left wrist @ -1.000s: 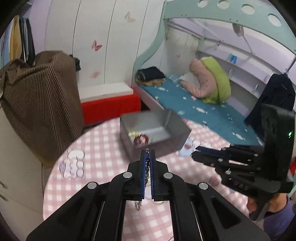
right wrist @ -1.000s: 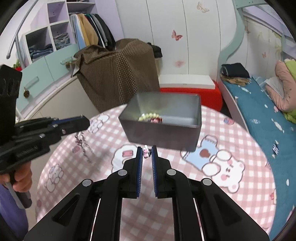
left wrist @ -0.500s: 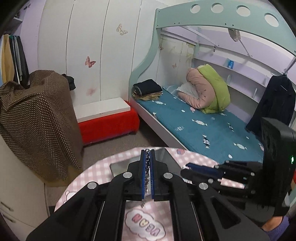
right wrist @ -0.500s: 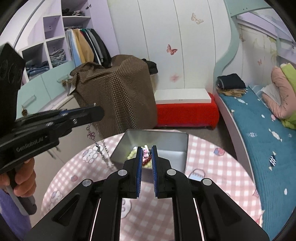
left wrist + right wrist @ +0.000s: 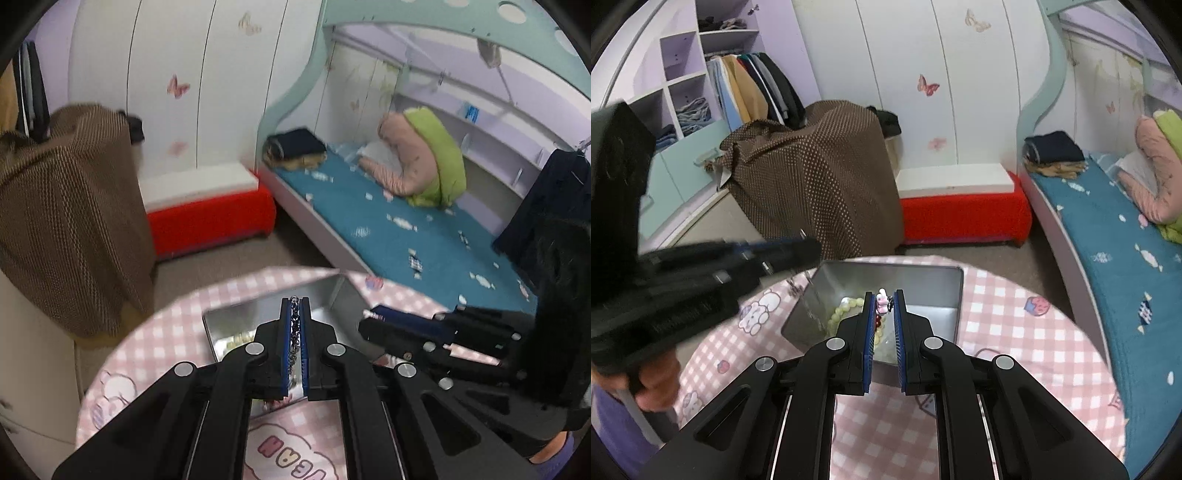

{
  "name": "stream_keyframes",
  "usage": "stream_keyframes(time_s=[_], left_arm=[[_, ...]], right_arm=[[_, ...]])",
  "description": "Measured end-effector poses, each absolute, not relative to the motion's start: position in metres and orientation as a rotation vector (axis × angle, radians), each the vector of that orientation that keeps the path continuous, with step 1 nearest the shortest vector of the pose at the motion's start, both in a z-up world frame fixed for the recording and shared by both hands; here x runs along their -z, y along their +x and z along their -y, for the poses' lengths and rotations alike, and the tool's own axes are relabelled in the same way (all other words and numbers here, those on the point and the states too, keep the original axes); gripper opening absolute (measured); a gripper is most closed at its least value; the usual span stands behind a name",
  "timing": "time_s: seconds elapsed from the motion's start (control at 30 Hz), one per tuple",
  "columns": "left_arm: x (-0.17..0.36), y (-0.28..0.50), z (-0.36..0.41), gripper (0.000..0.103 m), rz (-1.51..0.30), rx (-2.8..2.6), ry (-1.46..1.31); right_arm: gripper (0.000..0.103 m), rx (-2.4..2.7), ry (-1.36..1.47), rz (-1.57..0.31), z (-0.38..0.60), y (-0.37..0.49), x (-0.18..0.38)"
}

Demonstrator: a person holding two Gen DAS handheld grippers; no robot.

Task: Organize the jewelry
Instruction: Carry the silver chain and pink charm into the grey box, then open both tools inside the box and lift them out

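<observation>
Tightly between left gripper (image 5: 294, 306) pads: chain (image 5: 294, 325)

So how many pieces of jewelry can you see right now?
3: a chain clamped in the left gripper, a bunny charm in the right gripper, and a pale bead bracelet inside the tin. More may be hidden.

Even, soft indoor light, fairly bright; no hard shadows. Strong fisheye bend in both views, black vignette at the corners, walls and bed frame (image 5: 436, 22) curving. Left wrist view smeared overall: brown dotted cover (image 5: 70, 206) streaks into lines. Right wrist view sharper, but left gripper (image 5: 713, 273) blurs to a dark smear. Metal tin (image 5: 923, 291) shows pale glare on its inner walls
</observation>
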State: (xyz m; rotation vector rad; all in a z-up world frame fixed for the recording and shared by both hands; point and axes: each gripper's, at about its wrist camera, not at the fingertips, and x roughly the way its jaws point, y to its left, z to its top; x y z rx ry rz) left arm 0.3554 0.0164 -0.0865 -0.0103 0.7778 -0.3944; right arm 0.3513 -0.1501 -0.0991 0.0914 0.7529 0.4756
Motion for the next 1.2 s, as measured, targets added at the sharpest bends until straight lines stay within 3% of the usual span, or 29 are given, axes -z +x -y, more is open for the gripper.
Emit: stream_keyframes(time_s=[0.17,0.27,0.37,0.47,0.63,0.97,1.07,1.17,1.2], left_arm=[[0.108,0.361,-0.014,0.006,-0.830,0.394,0.016],[0.115,0.361,-0.015,0.020,-0.843,0.380,0.030],[0.118,0.361,-0.018,0.022,-0.846,0.372,0.035],[0.121,0.360,-0.018,0.034,-0.849,0.369,0.036],[0.119,0.358,-0.017,0.037,-0.840,0.355,0.049],[0.105,0.343,-0.024,0.060,-0.782,0.326,0.058],[0.099,0.333,-0.025,0.063,-0.765,0.331,0.053],[0.095,0.324,-0.027,0.063,-0.768,0.332,0.050],[0.093,0.320,-0.028,0.064,-0.763,0.326,0.048]], right_arm=[[0.011,-0.478,0.092,-0.781,0.147,0.359,0.114],[0.011,-0.479,0.100,-0.793,0.146,0.363,0.119],[0.011,-0.485,0.107,-0.809,0.144,0.366,0.125],[0.011,-0.488,0.116,-0.819,0.143,0.368,0.130],[0.012,-0.491,0.130,-0.834,0.143,0.369,0.136],[0.013,-0.485,0.134,-0.805,0.150,0.357,0.120],[0.023,-0.461,0.116,-0.781,0.153,0.346,0.110],[0.042,-0.433,0.113,-0.768,0.160,0.335,0.100],[0.054,-0.422,0.110,-0.757,0.162,0.330,0.096]])
